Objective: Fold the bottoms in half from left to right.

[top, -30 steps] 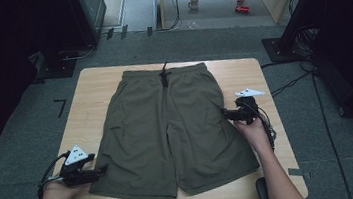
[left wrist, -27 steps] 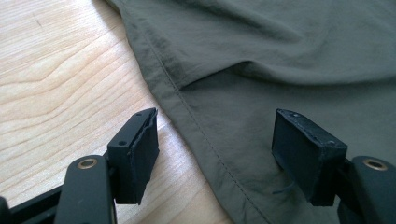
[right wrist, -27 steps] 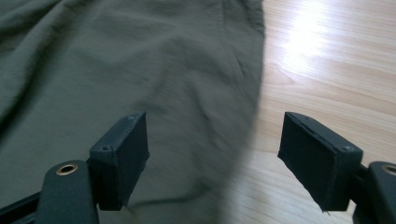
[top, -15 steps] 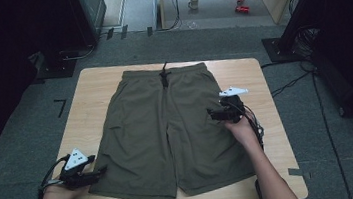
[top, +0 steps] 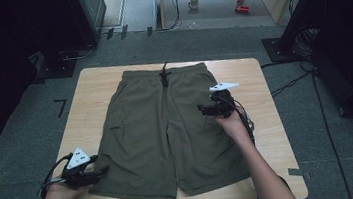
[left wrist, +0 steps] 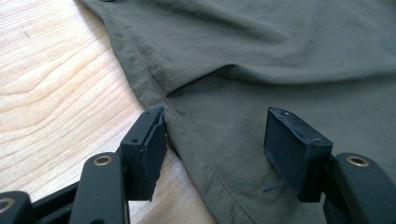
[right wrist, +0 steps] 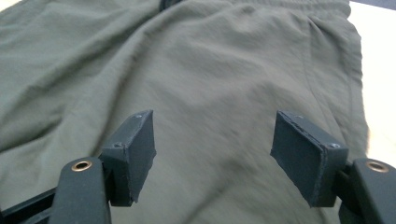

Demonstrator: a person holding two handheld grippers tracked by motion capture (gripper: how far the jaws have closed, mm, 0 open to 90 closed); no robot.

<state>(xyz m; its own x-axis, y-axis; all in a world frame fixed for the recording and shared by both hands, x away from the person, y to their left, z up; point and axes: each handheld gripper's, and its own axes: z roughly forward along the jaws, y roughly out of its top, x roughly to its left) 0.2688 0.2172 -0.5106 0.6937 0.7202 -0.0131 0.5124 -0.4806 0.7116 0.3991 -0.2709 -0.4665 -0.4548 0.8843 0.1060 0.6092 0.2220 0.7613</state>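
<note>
Olive-green fabric shorts (top: 165, 131) spread flat on the light wooden desk (top: 267, 119), left claw (top: 103, 172) at the near-left hem, jaws closing, astride the edge, right claw (top: 202, 110) spread, closing, over the right leg.

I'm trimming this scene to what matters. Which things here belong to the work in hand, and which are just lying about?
Belongs to the work:
- olive shorts, spread flat
- left gripper, jaws open at the leg's side seam
- right gripper, jaws open over the fabric
- wooden table

Just lying about:
- mug on the far floor
- red object near it
</note>
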